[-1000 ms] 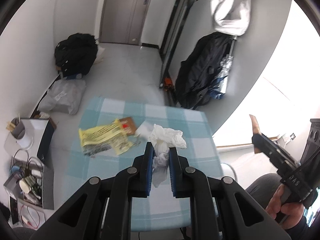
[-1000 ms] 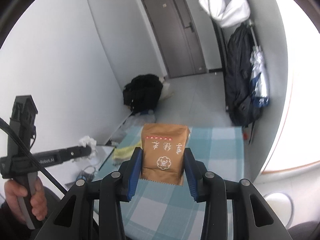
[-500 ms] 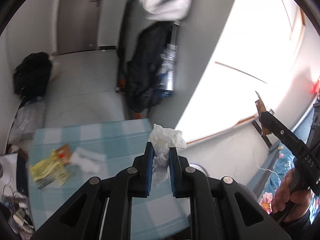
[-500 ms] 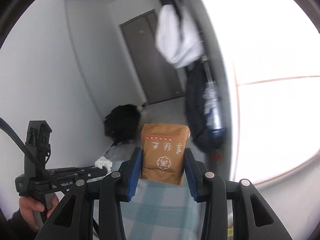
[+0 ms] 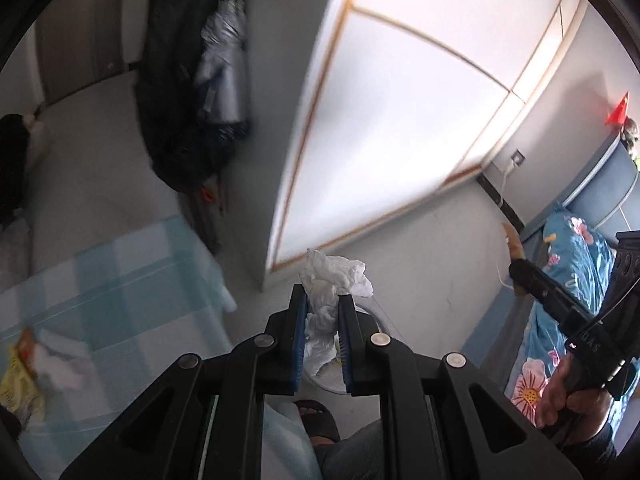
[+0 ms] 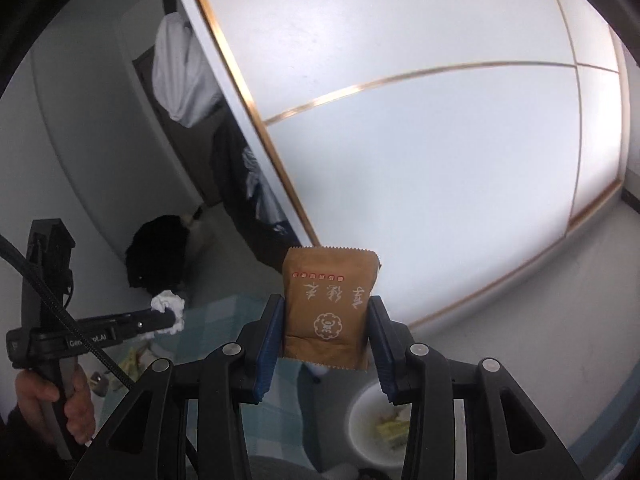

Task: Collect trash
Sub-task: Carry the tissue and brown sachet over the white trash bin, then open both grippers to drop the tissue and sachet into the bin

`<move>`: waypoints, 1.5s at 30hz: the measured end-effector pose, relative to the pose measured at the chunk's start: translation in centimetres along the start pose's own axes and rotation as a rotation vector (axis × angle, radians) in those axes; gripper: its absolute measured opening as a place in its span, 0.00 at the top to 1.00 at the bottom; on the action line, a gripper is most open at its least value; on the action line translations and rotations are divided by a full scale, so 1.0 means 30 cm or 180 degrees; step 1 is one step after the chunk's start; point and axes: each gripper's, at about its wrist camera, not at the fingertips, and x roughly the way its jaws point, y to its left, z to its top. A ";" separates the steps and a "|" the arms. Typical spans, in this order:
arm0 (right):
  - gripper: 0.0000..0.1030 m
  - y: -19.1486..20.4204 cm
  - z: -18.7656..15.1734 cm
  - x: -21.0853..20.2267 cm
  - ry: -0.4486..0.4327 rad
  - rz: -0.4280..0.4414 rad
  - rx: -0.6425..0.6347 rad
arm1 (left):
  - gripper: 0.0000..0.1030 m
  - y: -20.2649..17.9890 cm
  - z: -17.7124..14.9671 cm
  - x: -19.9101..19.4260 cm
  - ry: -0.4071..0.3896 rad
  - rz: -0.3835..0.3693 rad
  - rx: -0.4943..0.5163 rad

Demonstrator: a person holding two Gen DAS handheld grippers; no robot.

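**Holding trash in both claws, up above the white bin**

Squeezing a soft, crumpled white tissue [image 5: 332, 300]: left claw [image 5: 323, 312], blue pads pressed tight on the wrinkly paper. Fluffy top of the tissue sticking out past the tips.

Pinching a flat brown packet [image 6: 329, 306]: right claw [image 6: 326, 320], closed on both sides of it. Smooth paper-looking packet, zigzag cut along the top edge, white writing and a round flower-like mark on the front, held upright.

Below, on the floor: a round white bin [image 6: 370, 426] with yellowish scraps inside. In the left wrist view, only a bit of its rim peeking out under the tissue.

Off to the left: the bench [image 5: 100, 280], covered in a light blue and white checked cloth. Lying on it, blurry, a yellow wrapper [image 5: 18, 380] and a white scrap [image 5: 60, 366].

Around the room: pale grey floor, big shiny white wardrobe doors [image 6: 420, 140] with thin gold lines, dark bags by the wall, a bed with a blue flowery cover [image 5: 576, 248] at the right.
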 end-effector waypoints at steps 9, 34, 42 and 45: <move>0.61 -0.242 -0.168 0.199 0.0544 -0.0119 0.0556 | 0.90 -0.114 -0.032 0.380 0.0963 -0.0350 0.0153; 0.55 -0.406 -0.503 0.606 0.1749 -0.0023 0.1235 | 0.88 -0.108 -0.098 0.847 0.2382 -0.0464 -0.0135; 0.44 -0.437 -0.518 0.620 0.1839 -0.0126 0.1279 | 0.76 -0.109 -0.118 0.884 0.2504 -0.0485 -0.0169; 0.43 -0.453 -0.522 0.607 0.1850 -0.0136 0.1312 | 0.63 -0.125 -0.113 0.888 0.2484 -0.0457 -0.0147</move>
